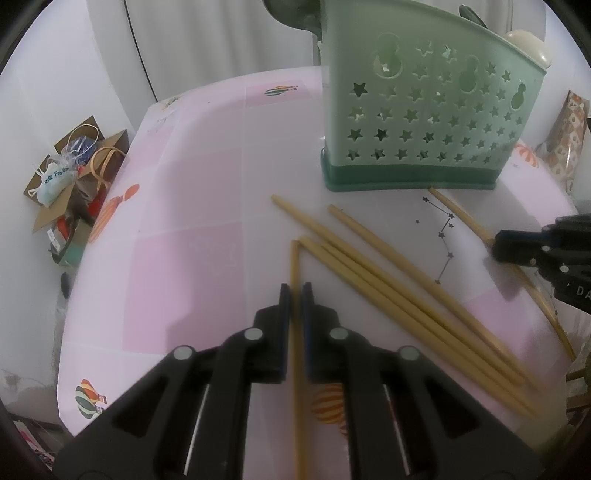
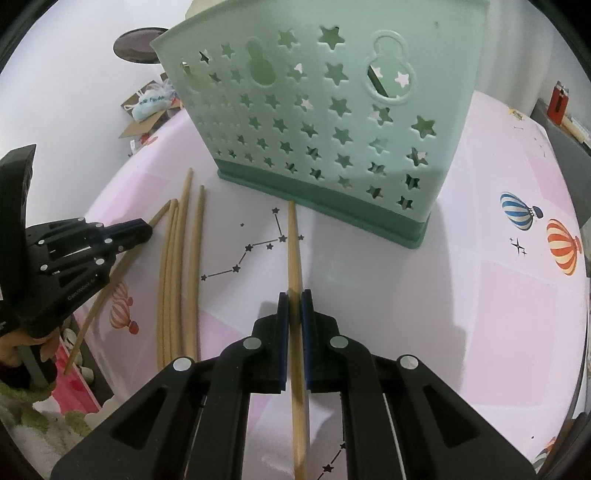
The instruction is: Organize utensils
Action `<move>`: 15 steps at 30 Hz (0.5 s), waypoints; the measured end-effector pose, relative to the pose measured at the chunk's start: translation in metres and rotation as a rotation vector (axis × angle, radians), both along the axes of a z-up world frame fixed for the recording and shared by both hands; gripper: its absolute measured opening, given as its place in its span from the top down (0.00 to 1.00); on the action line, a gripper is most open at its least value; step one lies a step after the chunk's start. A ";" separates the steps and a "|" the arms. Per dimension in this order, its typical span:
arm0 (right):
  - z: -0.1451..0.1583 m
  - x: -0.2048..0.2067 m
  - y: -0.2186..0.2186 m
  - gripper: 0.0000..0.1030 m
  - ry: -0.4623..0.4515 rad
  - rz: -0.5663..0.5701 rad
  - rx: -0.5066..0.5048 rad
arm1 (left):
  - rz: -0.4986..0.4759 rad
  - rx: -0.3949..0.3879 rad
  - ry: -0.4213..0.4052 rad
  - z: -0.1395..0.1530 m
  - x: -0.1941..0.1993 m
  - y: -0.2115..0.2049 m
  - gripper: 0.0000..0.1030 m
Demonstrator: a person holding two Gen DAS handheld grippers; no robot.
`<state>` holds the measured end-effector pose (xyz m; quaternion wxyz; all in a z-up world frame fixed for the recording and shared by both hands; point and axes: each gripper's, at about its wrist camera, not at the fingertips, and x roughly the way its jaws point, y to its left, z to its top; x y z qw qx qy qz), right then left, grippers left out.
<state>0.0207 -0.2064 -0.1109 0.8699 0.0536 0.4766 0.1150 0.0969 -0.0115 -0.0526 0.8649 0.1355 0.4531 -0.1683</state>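
Observation:
My left gripper [image 1: 295,290] is shut on one bamboo chopstick [image 1: 294,258], whose tip pokes out ahead of the pads. Several loose chopsticks [image 1: 388,280] lie fanned on the table just to its right. Behind them a mint-green utensil holder [image 1: 417,122] with star holes stands upright. My right gripper [image 2: 294,297] is shut on another chopstick [image 2: 293,251], which points at the holder's base [image 2: 325,199]. From the right wrist view, the left gripper [image 2: 146,230] is at the left beside the loose chopsticks [image 2: 177,277]. The right gripper [image 1: 498,245] shows at the right edge of the left wrist view.
The table wears a pink cloth [image 1: 192,221] printed with balloons and stars. A cardboard box of clutter [image 1: 74,177] sits on the floor beyond the left edge. A patterned packet [image 1: 569,136] stands at the right. Dark green handles [image 1: 291,11] rise behind the holder.

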 end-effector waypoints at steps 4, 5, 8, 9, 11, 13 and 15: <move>0.000 0.000 -0.001 0.93 0.004 0.000 0.000 | 0.000 0.002 -0.001 0.000 0.001 0.001 0.95; 0.001 0.000 -0.001 0.93 0.006 0.001 -0.003 | 0.000 0.002 -0.001 0.000 0.001 0.000 0.95; 0.001 0.000 -0.001 0.93 0.007 0.002 -0.005 | -0.002 0.005 -0.004 0.000 0.001 0.000 0.95; 0.001 0.000 -0.001 0.93 0.007 0.001 -0.006 | -0.002 0.007 -0.006 0.000 0.001 0.000 0.95; 0.001 0.000 -0.001 0.93 0.008 0.000 -0.005 | -0.003 0.009 -0.007 0.000 0.001 0.000 0.95; 0.001 0.000 0.001 0.93 0.009 0.000 -0.006 | -0.003 0.009 -0.007 0.000 0.001 -0.001 0.95; 0.001 0.001 0.001 0.93 0.009 0.000 -0.006 | -0.003 0.009 -0.007 0.000 0.001 0.000 0.95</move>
